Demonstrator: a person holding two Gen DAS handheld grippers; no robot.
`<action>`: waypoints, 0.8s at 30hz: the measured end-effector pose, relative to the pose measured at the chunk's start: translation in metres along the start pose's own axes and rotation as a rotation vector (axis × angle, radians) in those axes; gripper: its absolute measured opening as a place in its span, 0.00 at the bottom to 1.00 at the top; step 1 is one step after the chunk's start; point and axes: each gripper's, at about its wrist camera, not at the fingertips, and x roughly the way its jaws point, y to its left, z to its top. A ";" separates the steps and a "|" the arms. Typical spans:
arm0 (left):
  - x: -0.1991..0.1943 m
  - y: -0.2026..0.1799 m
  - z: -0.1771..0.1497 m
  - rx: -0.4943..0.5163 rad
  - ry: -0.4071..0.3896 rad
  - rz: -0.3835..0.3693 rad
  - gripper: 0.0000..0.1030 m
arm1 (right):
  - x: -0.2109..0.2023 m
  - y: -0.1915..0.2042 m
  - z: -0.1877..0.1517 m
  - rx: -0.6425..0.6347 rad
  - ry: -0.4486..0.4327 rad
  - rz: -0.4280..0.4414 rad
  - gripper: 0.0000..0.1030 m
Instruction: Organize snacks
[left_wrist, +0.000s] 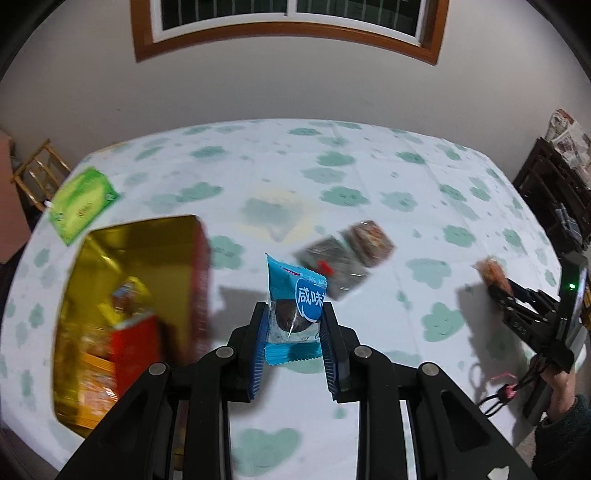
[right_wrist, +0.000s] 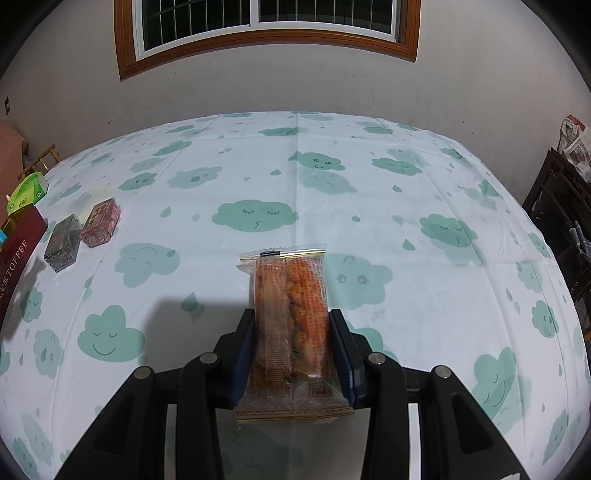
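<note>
Here I had the left gripper (left_wrist: 293, 321) clamped on a blue biscuit packet (left_wrist: 293, 314), just right of the open gold tin (left_wrist: 129, 236). Beyond it lay a dark packet (left_wrist: 332, 266) and a red packet (left_wrist: 371, 242). My right gripper (right_wrist: 291, 347) pinched an orange pastry packet (right_wrist: 291, 314) over the tablecloth (right_wrist: 406, 240).

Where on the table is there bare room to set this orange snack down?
Bare cloth lies ahead and right of the orange snack pack, up to the tablecloth's far edge. The left side is crowded: dark packet, red packet, toffee tin, green tissue pack.
</note>
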 end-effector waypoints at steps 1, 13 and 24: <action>-0.002 0.010 0.002 -0.005 -0.006 0.024 0.23 | 0.000 0.000 0.000 0.000 0.000 0.000 0.38; 0.001 0.103 -0.001 -0.122 0.012 0.160 0.23 | 0.000 0.000 0.000 0.000 0.000 0.000 0.38; 0.018 0.131 -0.017 -0.143 0.066 0.207 0.23 | 0.000 0.000 0.000 -0.001 0.000 -0.001 0.38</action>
